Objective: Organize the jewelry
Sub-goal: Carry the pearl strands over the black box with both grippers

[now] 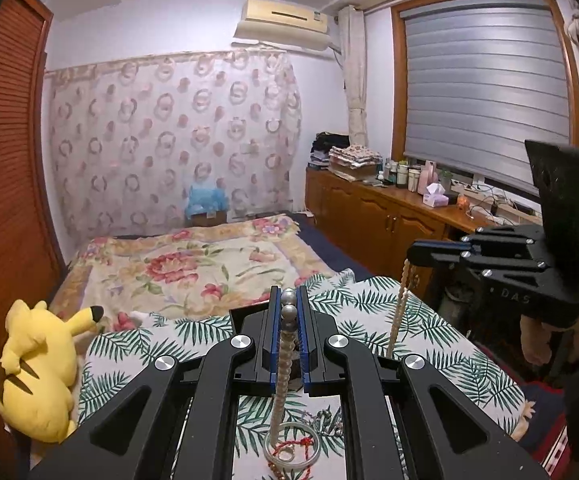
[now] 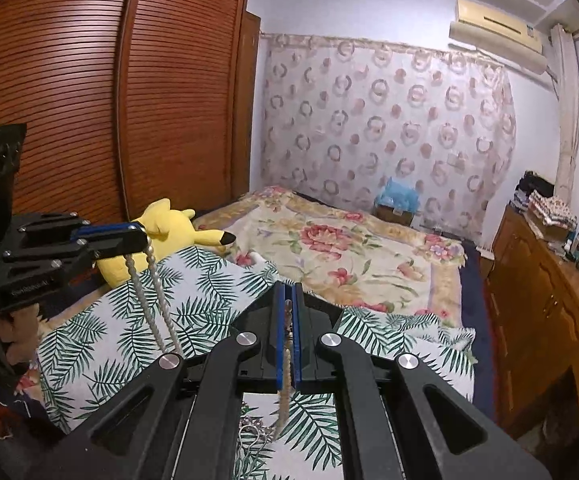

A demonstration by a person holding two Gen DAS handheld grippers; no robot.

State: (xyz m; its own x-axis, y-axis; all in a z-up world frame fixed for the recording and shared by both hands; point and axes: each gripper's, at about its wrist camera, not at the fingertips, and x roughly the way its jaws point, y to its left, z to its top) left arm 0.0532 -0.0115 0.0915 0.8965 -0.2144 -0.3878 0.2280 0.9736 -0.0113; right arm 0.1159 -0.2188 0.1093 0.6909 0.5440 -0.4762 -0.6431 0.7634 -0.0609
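Observation:
My left gripper (image 1: pixel 288 300) is shut on a pearl necklace (image 1: pixel 283 364) whose large grey beads sit between the blue pads; the strand hangs down to the leaf-print cloth (image 1: pixel 369 300). In the right wrist view the left gripper (image 2: pixel 139 236) shows at left with two pearl strands (image 2: pixel 157 288) hanging from it. My right gripper (image 2: pixel 288 300) is shut on a thinner cream bead strand (image 2: pixel 286 380) that hangs down. It shows at right in the left wrist view (image 1: pixel 411 254), the strand (image 1: pixel 399 308) dangling. A clear bangle (image 1: pixel 293 446) with red cord and a tangle of silver chains (image 1: pixel 329 420) lie on the cloth below.
A yellow plush toy (image 1: pixel 37 364) lies left of the cloth. A floral bedspread (image 1: pixel 193 264) lies beyond. A wooden cabinet (image 1: pixel 385 216) with bottles and boxes stands on the right; a slatted wardrobe (image 2: pixel 89 92) stands on the left.

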